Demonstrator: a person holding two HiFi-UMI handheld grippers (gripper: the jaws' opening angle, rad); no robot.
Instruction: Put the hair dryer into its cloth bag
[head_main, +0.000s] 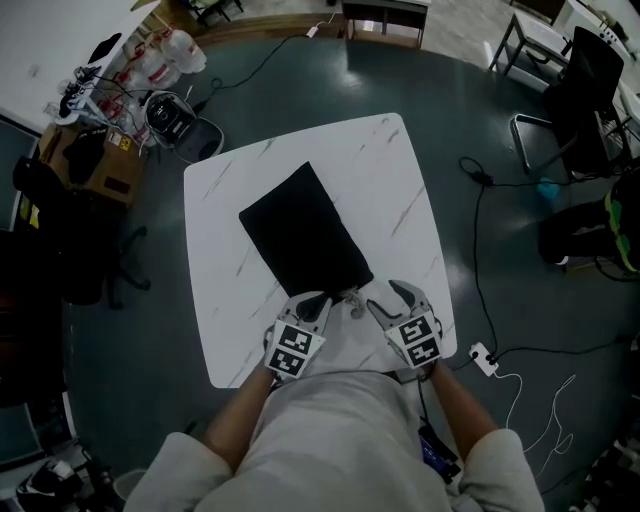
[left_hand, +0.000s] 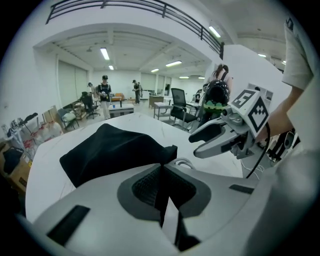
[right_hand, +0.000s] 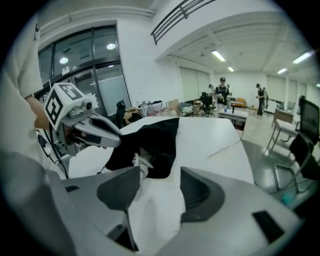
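Observation:
The black cloth bag (head_main: 303, 232) lies flat on the white marble table (head_main: 400, 190), its mouth toward me. My left gripper (head_main: 312, 303) is shut on the near edge of the bag's mouth and holds it slightly raised; in the right gripper view the left gripper (right_hand: 109, 136) meets the cloth (right_hand: 155, 137). A white cord (head_main: 353, 300) pokes out of the mouth, between the grippers. The hair dryer itself is not visible. My right gripper (head_main: 393, 296) hangs open just right of the mouth, with only bare table between its jaws (right_hand: 160, 187).
The table's near edge (head_main: 330, 365) runs right under both grippers. On the dark floor lie cables and a white power strip (head_main: 482, 357) at the right. A black chair (head_main: 585, 100) stands far right, and cardboard boxes (head_main: 95, 165) and clutter far left.

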